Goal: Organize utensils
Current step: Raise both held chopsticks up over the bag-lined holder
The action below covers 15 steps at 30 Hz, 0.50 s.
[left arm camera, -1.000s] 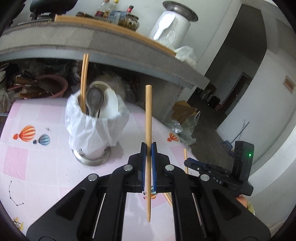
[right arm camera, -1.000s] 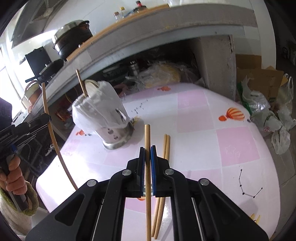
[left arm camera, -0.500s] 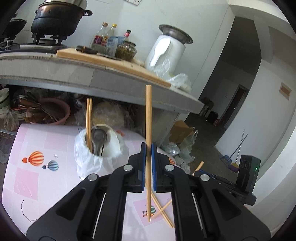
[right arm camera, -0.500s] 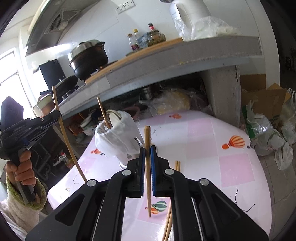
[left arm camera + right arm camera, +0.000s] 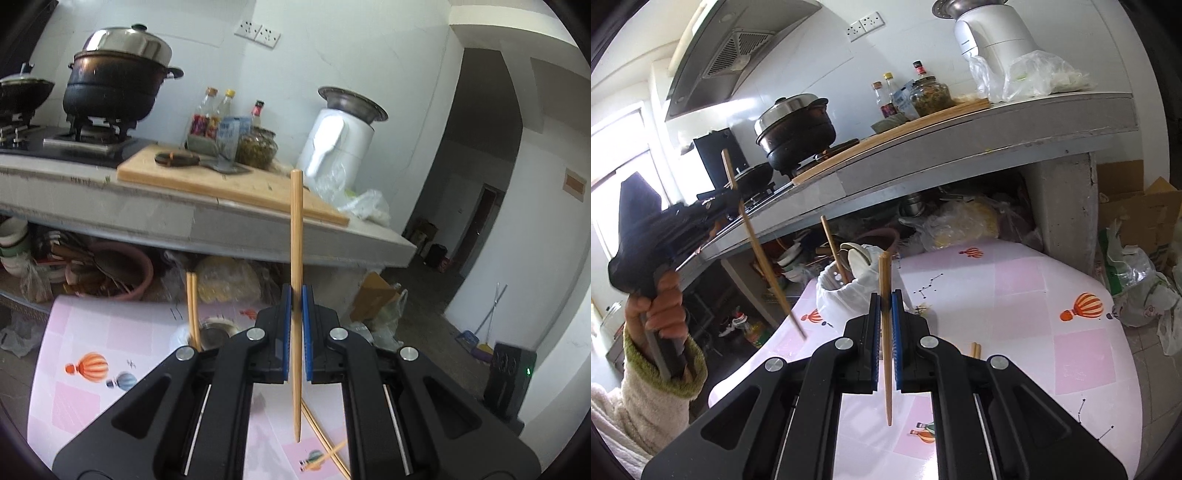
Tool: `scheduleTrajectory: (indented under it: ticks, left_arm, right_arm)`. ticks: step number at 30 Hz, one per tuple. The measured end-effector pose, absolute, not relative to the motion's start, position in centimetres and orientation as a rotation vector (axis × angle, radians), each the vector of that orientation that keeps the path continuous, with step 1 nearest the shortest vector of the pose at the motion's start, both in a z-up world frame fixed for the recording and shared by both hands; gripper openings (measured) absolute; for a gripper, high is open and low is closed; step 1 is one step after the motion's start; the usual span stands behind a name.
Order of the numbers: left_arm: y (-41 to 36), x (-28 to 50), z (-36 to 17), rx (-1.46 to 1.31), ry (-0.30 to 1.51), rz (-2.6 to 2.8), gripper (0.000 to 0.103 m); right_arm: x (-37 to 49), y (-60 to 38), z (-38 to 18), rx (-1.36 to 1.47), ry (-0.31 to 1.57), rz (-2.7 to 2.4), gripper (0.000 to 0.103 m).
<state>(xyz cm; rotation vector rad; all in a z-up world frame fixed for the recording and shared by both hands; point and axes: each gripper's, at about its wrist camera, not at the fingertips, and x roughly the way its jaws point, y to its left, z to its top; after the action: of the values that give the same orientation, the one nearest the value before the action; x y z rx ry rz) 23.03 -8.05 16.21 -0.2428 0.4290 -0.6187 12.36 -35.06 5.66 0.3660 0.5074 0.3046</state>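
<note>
Chopstick (image 5: pixel 296 240) upright, pinched by left tongs (image 5: pixel 296 302) above pink table (image 5: pixel 85 332) | second chopstick (image 5: pixel 885 332) pinched by right tongs (image 5: pixel 885 306) | cup (image 5: pixel 849 295), bag-lined, at 11 o'clock of right tongs, holds chopsticks and spoons | loose chopsticks (image 5: pixel 325 446) lie on table at 6 o'clock.

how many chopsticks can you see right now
6 visible: one in the left hand-held gripper, one in the right hand-held gripper, two standing in the utensil holder, two loose on the table. More may be hidden.
</note>
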Motion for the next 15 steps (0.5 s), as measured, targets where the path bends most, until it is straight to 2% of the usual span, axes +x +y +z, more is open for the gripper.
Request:
scheduleTrajectory:
  ticks: [7,15]
  left_arm:
    - [-7.9,26.4,17.2,-0.251,0.382,-0.543,0.005]
    - [-8.0,30.7,15.3,-0.254,0.391,-0.460,0.005]
  right_arm:
    - [12.9,-34.9,5.1,0.383,0.522,0.317,0.006]
    - [13.6,-35.0,4.7,0.383,0.540,0.310,0.006]
